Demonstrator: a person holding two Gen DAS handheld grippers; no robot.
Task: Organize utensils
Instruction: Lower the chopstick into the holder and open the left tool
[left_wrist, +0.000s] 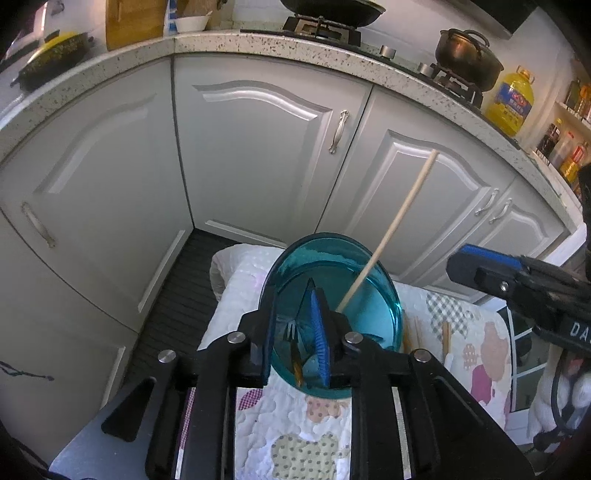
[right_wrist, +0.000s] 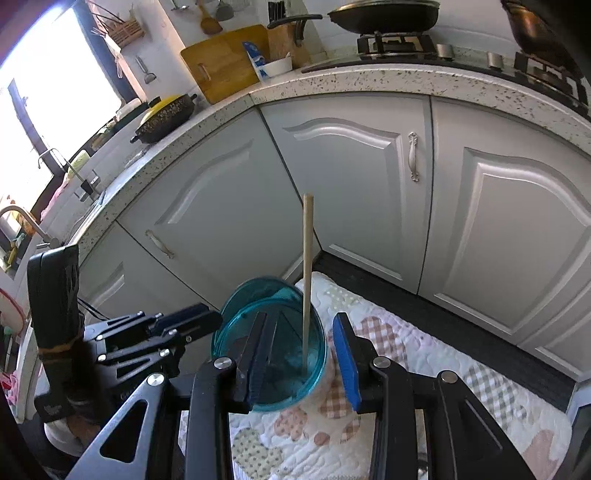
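Gripping the rim of the teal glass cup (left_wrist: 334, 314), the left gripper (left_wrist: 295, 343) has one pad inside and one outside the wall, its jaws narrow on the glass. In the left wrist view the cup stands on the quilted mat (left_wrist: 295, 435) near the mat's far edge. A wooden chopstick (left_wrist: 391, 232) leans out of it toward the cabinets, and a dark fork (left_wrist: 291, 338) lies inside against the wall. To the cup's right, on the mat, a few more wooden sticks (left_wrist: 445, 338) wait, so the sorting looks only partly done. The right gripper (left_wrist: 480, 269) hangs at the right edge of this view.

In the right wrist view the right gripper (right_wrist: 303, 354) straddles the cup (right_wrist: 269, 343) with jaws wide, holding nothing. The chopstick (right_wrist: 307, 280) stands between them, seemingly just dropped in. My guess: the remaining sticks come next.
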